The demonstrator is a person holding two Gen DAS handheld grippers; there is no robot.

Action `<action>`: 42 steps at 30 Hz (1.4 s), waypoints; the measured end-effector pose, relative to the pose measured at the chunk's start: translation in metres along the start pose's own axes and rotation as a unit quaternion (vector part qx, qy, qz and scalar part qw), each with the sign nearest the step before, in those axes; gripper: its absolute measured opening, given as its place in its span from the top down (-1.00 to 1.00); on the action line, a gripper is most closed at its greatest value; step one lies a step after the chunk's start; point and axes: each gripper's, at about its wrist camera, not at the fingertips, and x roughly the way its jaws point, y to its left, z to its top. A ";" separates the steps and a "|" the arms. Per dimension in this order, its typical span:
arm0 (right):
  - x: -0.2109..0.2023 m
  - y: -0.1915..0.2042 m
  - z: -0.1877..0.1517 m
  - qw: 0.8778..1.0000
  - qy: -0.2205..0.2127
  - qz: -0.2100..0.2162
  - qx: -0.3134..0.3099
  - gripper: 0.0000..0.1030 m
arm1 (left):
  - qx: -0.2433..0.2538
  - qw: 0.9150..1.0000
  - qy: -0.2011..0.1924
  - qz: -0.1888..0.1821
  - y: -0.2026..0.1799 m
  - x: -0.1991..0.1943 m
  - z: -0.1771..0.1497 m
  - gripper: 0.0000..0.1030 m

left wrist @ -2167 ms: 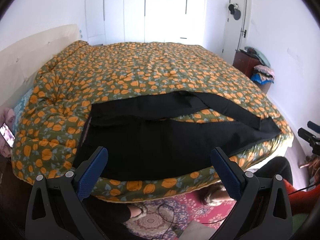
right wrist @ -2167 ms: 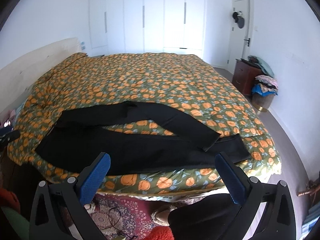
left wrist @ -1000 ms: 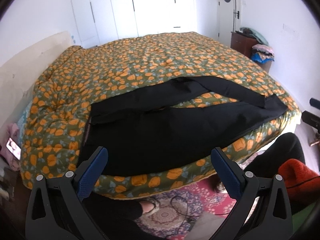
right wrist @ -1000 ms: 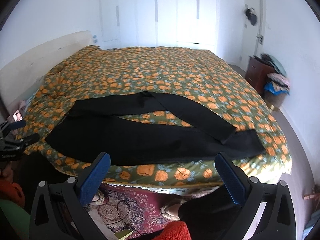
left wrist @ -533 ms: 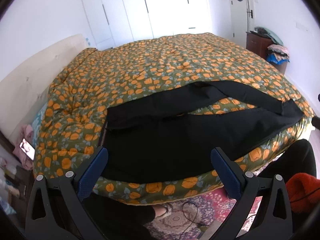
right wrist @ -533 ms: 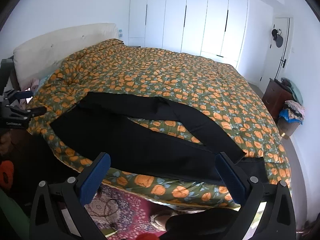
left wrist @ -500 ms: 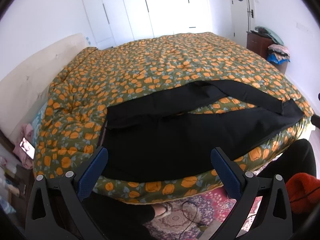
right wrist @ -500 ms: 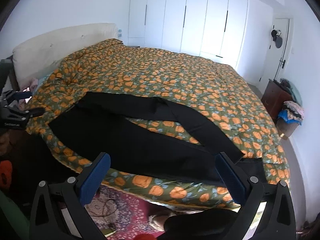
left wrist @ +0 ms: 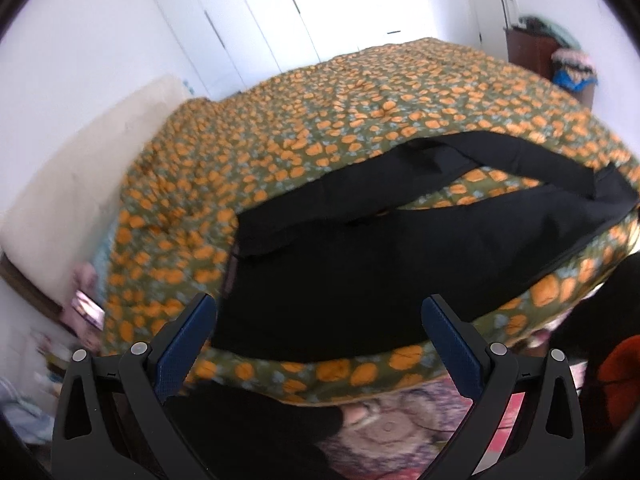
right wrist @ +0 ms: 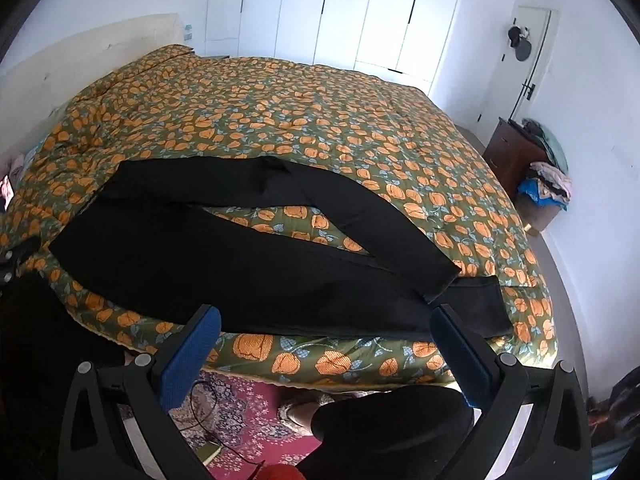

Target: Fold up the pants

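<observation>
Black pants lie spread flat along the near edge of the bed, waist to the left, legs running right. The two legs split apart, the far leg angling back over the near one at the cuffs. My left gripper is open and empty, held above the waist end. My right gripper is open and empty, held over the near edge by the lower legs. Neither touches the cloth.
The bed has an orange-flowered green quilt and a cream headboard at left. A patterned red rug and the person's legs lie below the bed edge. A dark dresser with clothes stands at right. White wardrobes line the far wall.
Both grippers have moved closer to the bed and dropped toward the pants. The left view is swinging and blurred. The pants have not moved.
</observation>
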 end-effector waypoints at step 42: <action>0.015 -0.016 -0.005 0.997 0.031 -0.065 0.040 -1.00 | 0.051 0.997 0.045 0.025 -0.024 0.028 -0.009 -0.99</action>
